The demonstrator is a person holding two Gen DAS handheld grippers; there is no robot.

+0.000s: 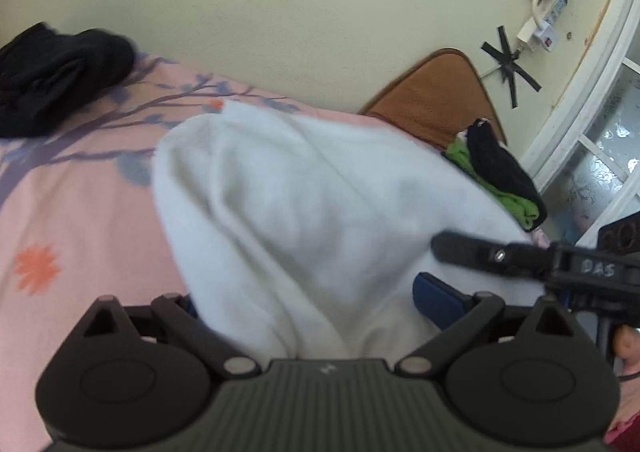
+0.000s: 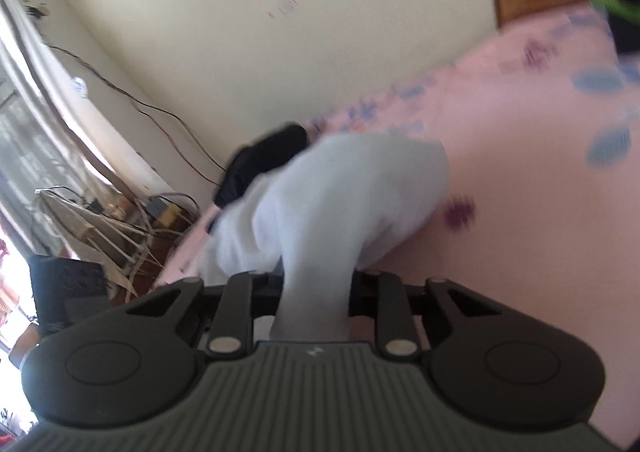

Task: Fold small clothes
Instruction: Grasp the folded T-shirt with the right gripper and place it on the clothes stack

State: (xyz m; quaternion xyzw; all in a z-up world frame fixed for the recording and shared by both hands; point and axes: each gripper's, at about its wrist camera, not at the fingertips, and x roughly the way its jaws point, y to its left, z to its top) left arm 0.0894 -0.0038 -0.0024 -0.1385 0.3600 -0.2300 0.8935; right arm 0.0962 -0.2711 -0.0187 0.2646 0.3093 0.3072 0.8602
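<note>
A white garment [image 1: 304, 203] hangs bunched over the pink flowered bedsheet [image 1: 72, 219]. My left gripper [image 1: 316, 312] is shut on the garment's near edge; the cloth covers its fingertips, with one blue pad [image 1: 436, 298] showing. My right gripper [image 2: 312, 292] is shut on another bunch of the same white garment [image 2: 340, 195], which rises out of its jaws. In the left wrist view the right gripper's black finger [image 1: 480, 252] reaches in from the right over the cloth.
A black garment [image 1: 52, 75] lies at the bed's far left by the wall. Green and black clothes [image 1: 496, 175] are piled at the right beside a brown cushion [image 1: 436, 99]. Cables and clutter [image 2: 120, 219] sit on the floor past the bed's edge.
</note>
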